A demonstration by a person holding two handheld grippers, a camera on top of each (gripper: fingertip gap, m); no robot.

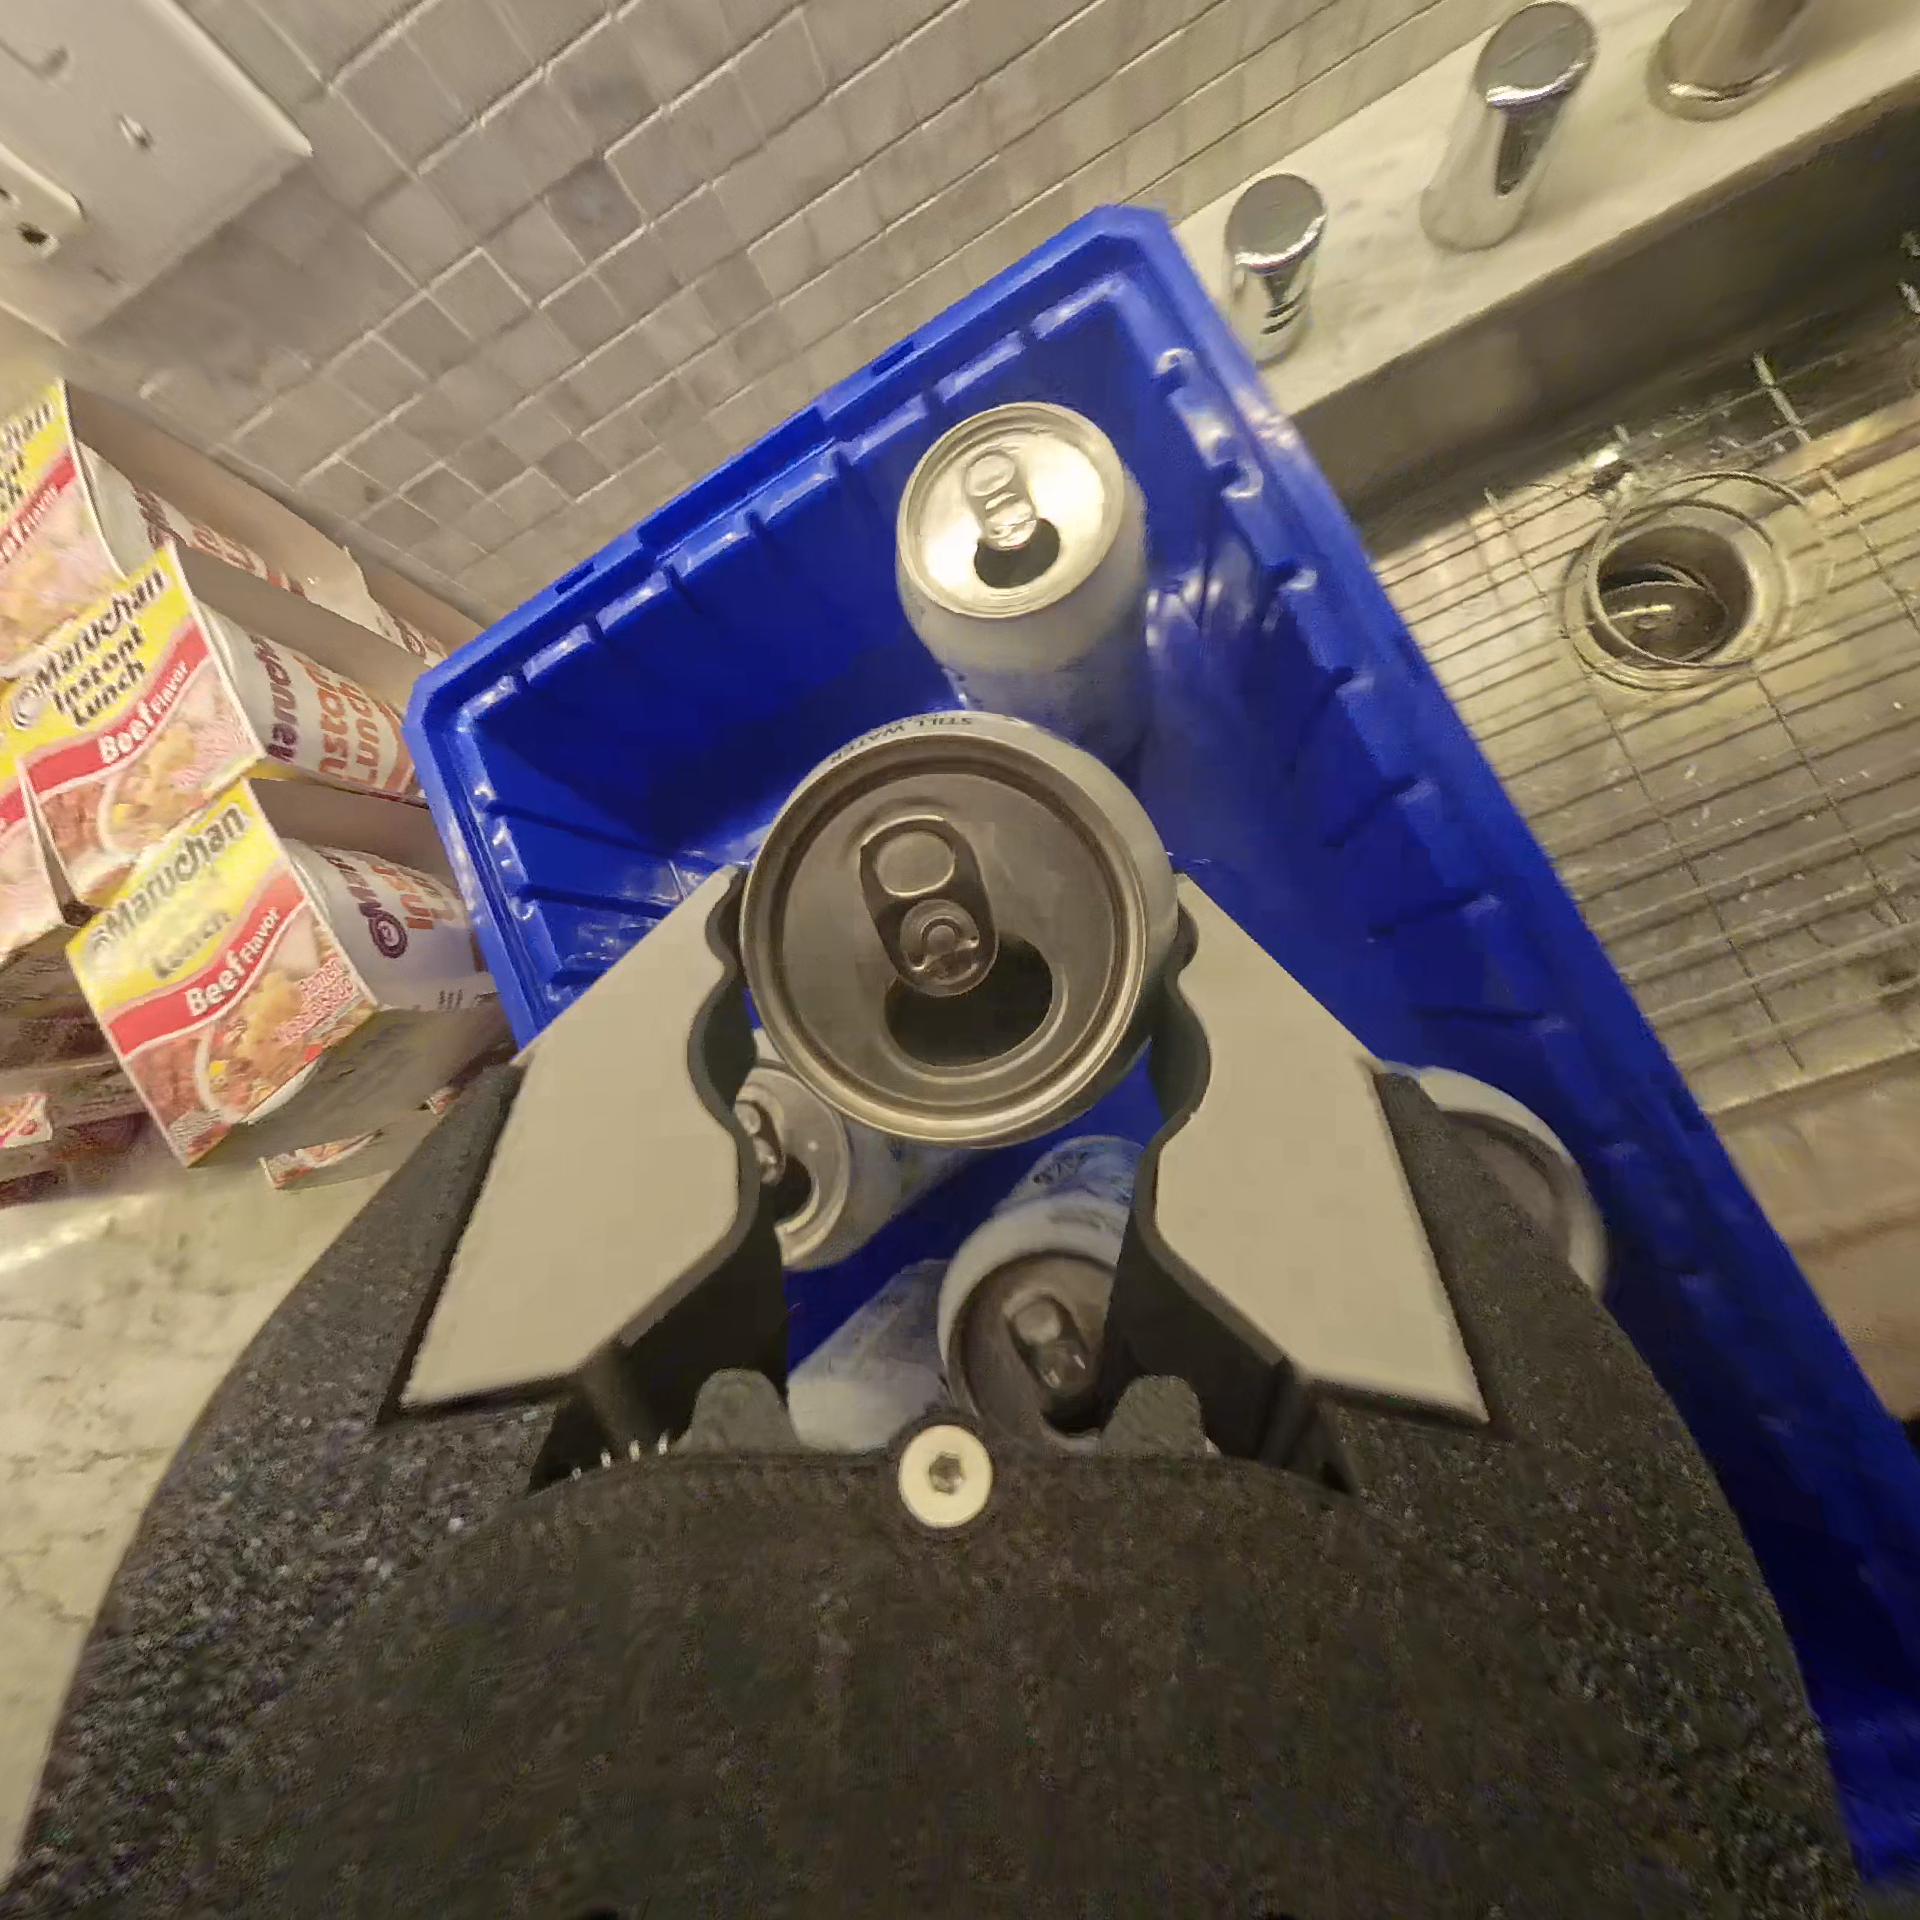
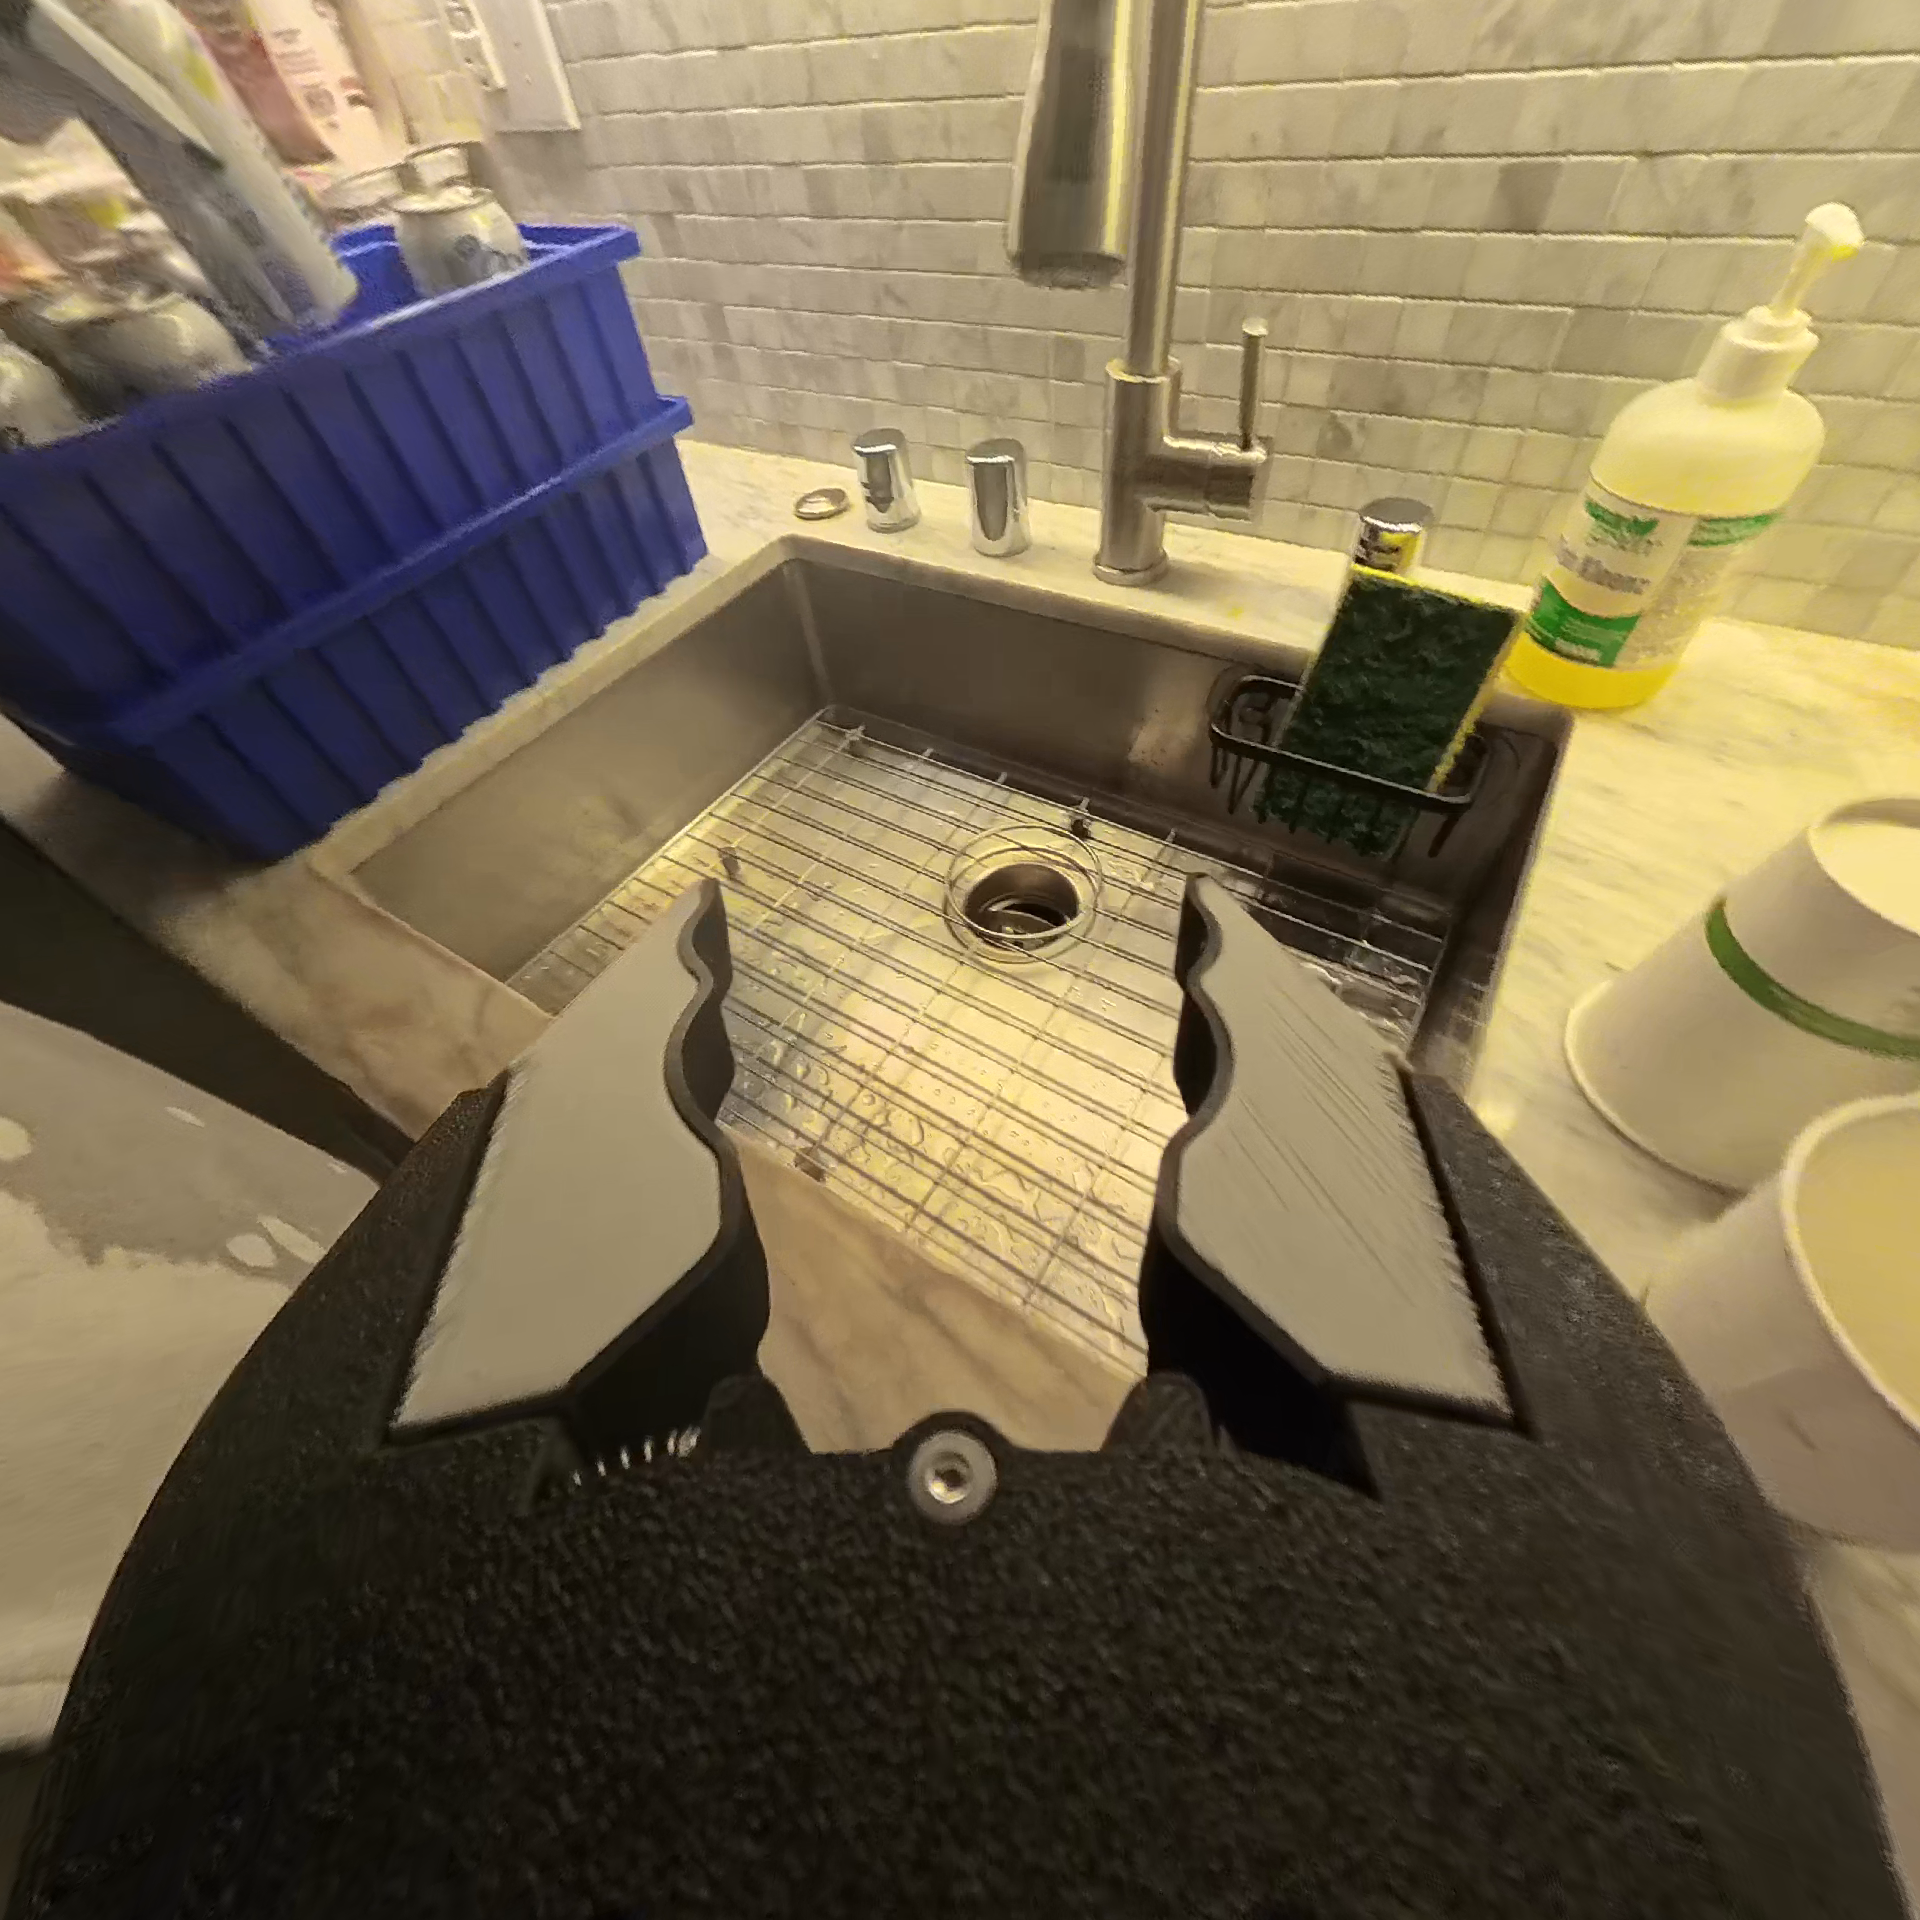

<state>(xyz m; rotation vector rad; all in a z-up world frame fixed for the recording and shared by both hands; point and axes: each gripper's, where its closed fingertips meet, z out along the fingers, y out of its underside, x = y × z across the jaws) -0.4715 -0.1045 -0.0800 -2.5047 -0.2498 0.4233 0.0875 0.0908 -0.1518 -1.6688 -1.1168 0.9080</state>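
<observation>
My left gripper (image 1: 958,935) is shut on an opened silver can (image 1: 956,940), held upright by its sides above a blue plastic bin (image 1: 644,717). The bin holds several more opened cans: one upright at the far end (image 1: 1018,551) and others lying under the held can (image 1: 1029,1340). My right gripper (image 2: 951,935) is open and empty, hovering over the steel sink (image 2: 644,707) and its wire grid (image 2: 935,1049). The blue bin (image 2: 343,592) stands on the counter left of the sink in the right wrist view.
Noodle cup boxes (image 1: 197,935) are stacked left of the bin. A tall faucet (image 2: 1132,312), chrome knobs (image 2: 997,499), a green sponge in a black caddy (image 2: 1382,707) and a soap pump bottle (image 2: 1683,520) ring the sink. White paper cups (image 2: 1787,997) lie at right.
</observation>
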